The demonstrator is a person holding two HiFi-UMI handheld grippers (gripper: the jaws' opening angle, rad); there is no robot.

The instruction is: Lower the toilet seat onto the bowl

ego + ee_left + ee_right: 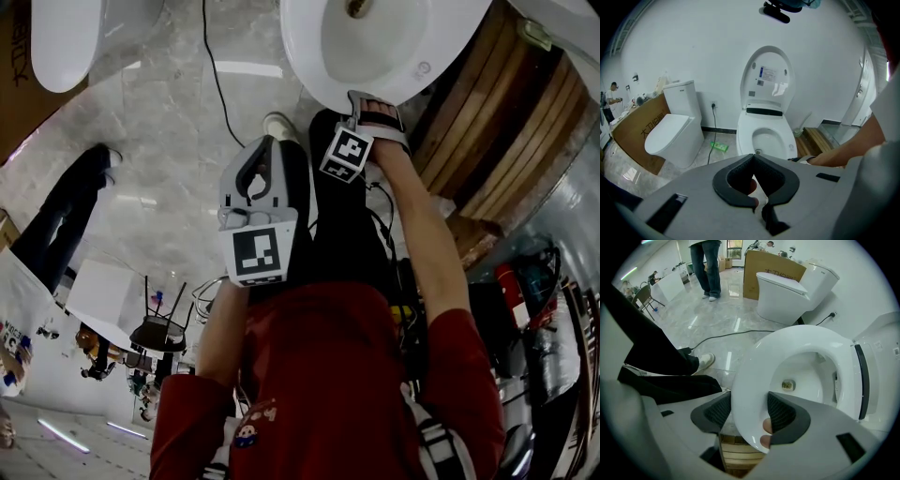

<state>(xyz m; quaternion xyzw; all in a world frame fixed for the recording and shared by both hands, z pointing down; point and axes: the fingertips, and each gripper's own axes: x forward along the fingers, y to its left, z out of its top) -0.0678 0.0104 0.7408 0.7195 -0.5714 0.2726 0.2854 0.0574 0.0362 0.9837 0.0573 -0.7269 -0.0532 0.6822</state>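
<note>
1. Toilet seat (pixel 754 380) clamped at its rim by right gripper (pixel 749 411), low over bowl (pixel 806 380), likely for controlled lowering.
2. Left gripper (pixel 753 157) pinched together on nothing, held back from bowl, apparently unneeded.

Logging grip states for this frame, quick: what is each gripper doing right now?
Left gripper: closed, holding nothing.
Right gripper: closed on the front rim of the toilet seat.
</note>
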